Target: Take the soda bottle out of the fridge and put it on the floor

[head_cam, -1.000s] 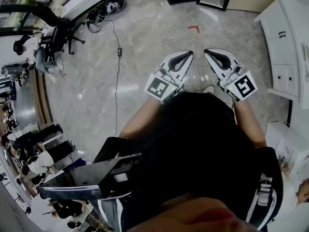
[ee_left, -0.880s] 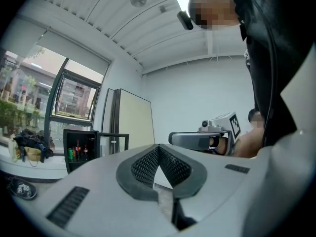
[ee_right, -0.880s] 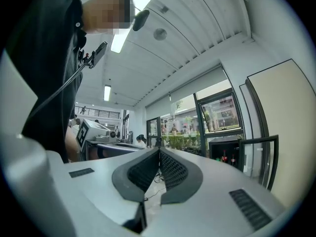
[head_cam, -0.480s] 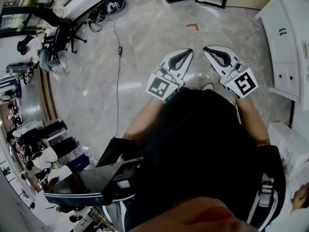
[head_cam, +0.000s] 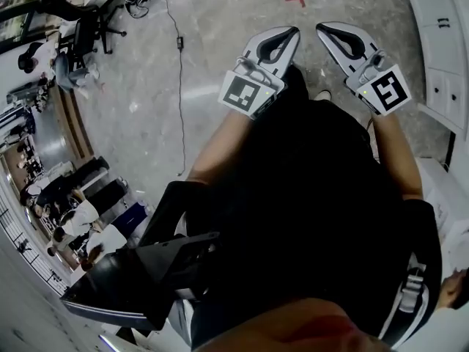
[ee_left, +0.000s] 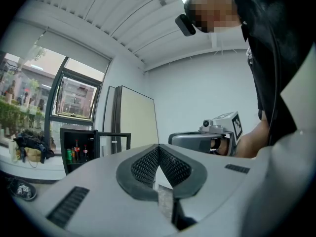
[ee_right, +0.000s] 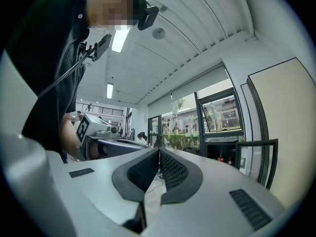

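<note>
A small black fridge (ee_left: 81, 152) stands across the room with its glass door (ee_left: 114, 143) swung open. Dark bottles (ee_left: 77, 151) and a green can (ee_left: 69, 155) stand on its shelf; they are too small for me to tell which is the soda bottle. The right gripper view also shows the fridge (ee_right: 228, 154) and red-labelled bottles (ee_right: 221, 158). My left gripper (head_cam: 293, 29) and right gripper (head_cam: 320, 27) are held side by side in front of the person's body, above the floor. Both are shut with nothing between the fingertips (ee_left: 158, 146) (ee_right: 159, 149).
A white cabinet (head_cam: 441, 57) lines the right side. A black cable (head_cam: 179, 72) runs across the marble floor, with a red tape mark (head_cam: 294, 0) ahead. An office chair (head_cam: 82, 34) and several seated people (head_cam: 73, 218) are at the left. Shoes (ee_left: 19, 189) lie near the window.
Both grippers sit higher in the head view than a second ago. The dark fridge at the frame's top edge has slipped out of sight. The jaws stay shut.
</note>
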`<state>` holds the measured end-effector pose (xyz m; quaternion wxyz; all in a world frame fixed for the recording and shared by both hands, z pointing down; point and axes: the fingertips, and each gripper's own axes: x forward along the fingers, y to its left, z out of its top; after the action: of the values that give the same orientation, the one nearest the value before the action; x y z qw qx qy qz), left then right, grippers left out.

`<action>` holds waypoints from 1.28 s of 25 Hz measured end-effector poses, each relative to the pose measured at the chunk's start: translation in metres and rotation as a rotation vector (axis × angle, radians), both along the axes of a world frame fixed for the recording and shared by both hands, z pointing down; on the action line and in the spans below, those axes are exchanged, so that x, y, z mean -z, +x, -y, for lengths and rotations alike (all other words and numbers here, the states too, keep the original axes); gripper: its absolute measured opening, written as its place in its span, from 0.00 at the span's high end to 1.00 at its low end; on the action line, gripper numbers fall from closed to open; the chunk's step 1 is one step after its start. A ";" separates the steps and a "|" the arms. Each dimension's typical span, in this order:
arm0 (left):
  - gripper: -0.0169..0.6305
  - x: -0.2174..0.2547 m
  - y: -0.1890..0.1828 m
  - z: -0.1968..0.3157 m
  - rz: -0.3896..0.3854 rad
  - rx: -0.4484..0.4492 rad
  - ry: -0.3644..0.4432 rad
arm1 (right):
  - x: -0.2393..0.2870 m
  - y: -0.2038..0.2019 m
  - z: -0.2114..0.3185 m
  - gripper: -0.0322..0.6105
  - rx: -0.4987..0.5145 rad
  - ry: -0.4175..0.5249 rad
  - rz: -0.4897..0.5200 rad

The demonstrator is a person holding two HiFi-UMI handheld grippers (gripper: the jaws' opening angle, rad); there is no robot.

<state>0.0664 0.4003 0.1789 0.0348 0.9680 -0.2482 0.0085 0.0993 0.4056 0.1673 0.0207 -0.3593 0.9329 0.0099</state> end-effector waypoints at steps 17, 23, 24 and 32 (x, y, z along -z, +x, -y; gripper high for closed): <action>0.97 -0.016 -0.073 0.186 -0.013 -0.023 -0.029 | -0.018 -0.070 0.179 0.93 -0.021 -0.070 -0.055; 0.97 -0.018 -0.095 0.235 -0.020 -0.051 0.013 | -0.021 -0.093 0.226 0.93 -0.029 -0.069 -0.071; 0.97 -0.017 -0.097 0.241 -0.021 -0.047 0.015 | -0.019 -0.096 0.233 0.93 -0.029 -0.066 -0.066; 0.97 -0.024 -0.092 0.296 -0.050 0.001 -0.008 | -0.032 -0.085 0.291 0.93 -0.011 -0.085 -0.080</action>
<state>-0.0261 0.1044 0.2024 0.0449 0.9677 -0.2476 -0.0146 0.0139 0.1146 0.1989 -0.0319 -0.3644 0.9306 -0.0151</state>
